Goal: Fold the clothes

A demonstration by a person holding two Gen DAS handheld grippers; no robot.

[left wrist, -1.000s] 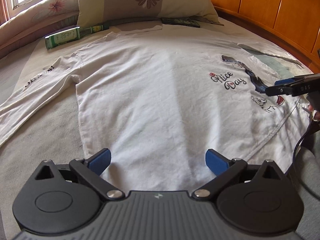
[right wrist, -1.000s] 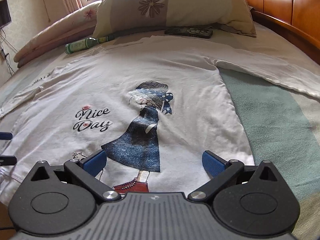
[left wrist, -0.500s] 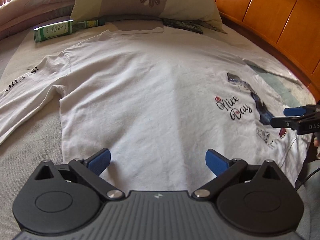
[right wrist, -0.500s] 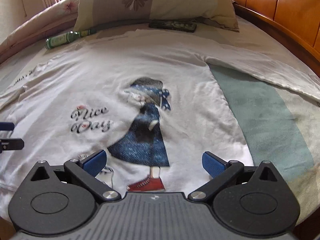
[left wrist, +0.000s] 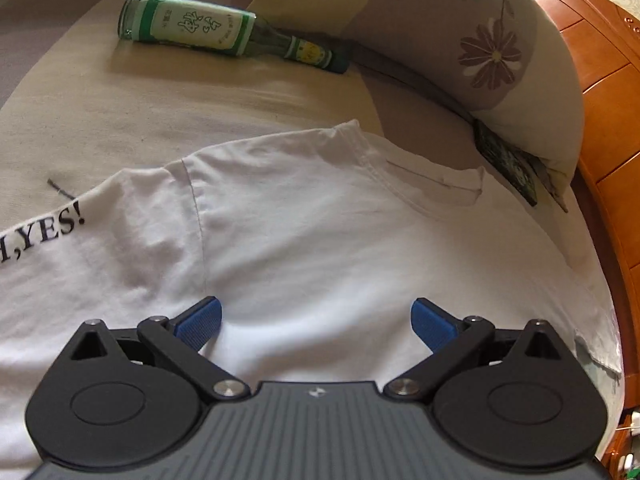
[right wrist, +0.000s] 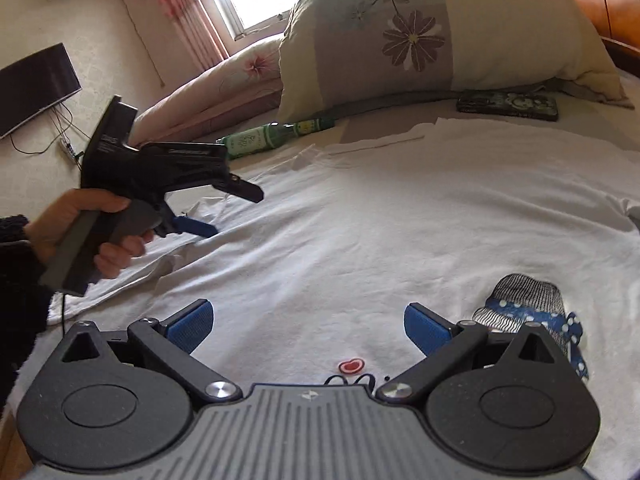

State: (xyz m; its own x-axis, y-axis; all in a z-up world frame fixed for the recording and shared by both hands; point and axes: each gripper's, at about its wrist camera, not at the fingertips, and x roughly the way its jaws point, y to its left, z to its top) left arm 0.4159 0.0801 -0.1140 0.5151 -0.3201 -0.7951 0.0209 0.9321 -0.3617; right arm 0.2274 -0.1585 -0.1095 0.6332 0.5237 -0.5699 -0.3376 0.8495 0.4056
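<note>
White shirt (left wrist: 320,248), flat on bed (left wrist: 140,120); left gripper (left wrist: 316,318) and right gripper (right wrist: 308,322), jaws apart, above it.

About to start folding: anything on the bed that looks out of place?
Yes: a green glass bottle lies on its side on the bed, beyond the shirt shoulder and beside the pillow. It is apart from the shirt.

**Both grippers over the spread shirt**

Your right gripper (right wrist: 308,326) hovers with its blue pads wide apart above the white shirt (right wrist: 380,232) — just beyond the red heart print (right wrist: 351,365). Your left hand (right wrist: 86,232) grips the left gripper (right wrist: 224,212) near the shirt's sleeve, its fingers parted. A green bottle (right wrist: 276,136) lies beside the flowered pillow (right wrist: 432,36) — a dark case (right wrist: 507,105) rests further right.
</note>
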